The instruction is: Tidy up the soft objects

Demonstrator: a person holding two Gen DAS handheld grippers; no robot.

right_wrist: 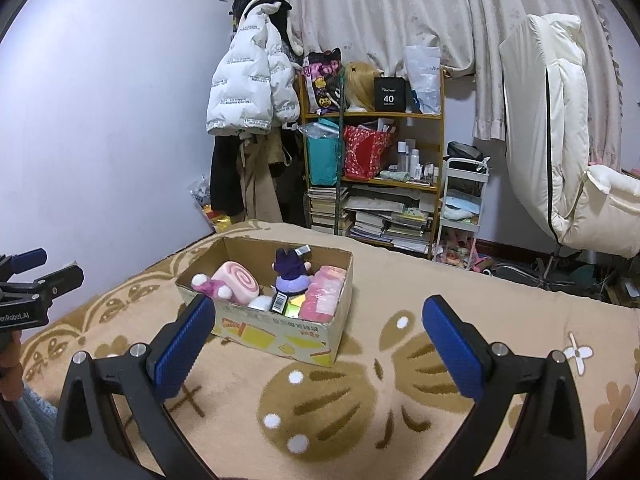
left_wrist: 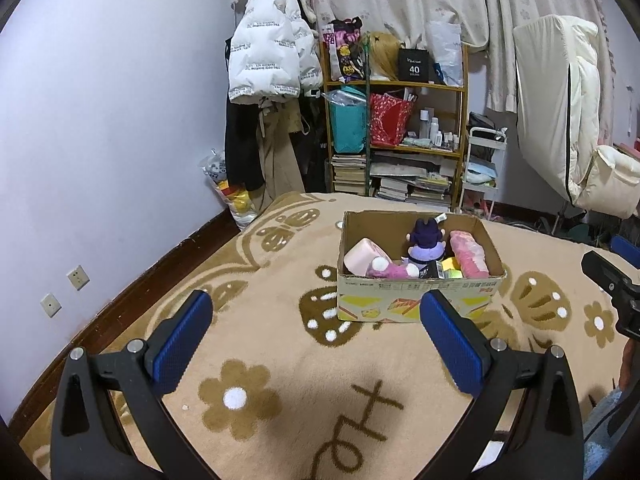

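Both jaws spread wide, nothing held: left gripper [left_wrist: 316,316] and right gripper [right_wrist: 318,320] are raised over the blanket [left_wrist: 280,360], short of the cardboard box [right_wrist: 280,332]. Soft toys are packed in the box: purple doll [left_wrist: 426,242], pink roll [right_wrist: 240,282], pink bundle [left_wrist: 468,254]. Risks judged: a thin box wall may be caught and the box dragged or tipped; small boxes [right_wrist: 286,304] wedged between toys may be lifted along; plush may slip from a shallow pinch.

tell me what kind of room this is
Most likely a bedroom at home. A cardboard box of plush toys sits on a patterned blanket that looks like a bed, with a puffer jacket hung on the wall and a crowded wooden shelf under drawn curtains.
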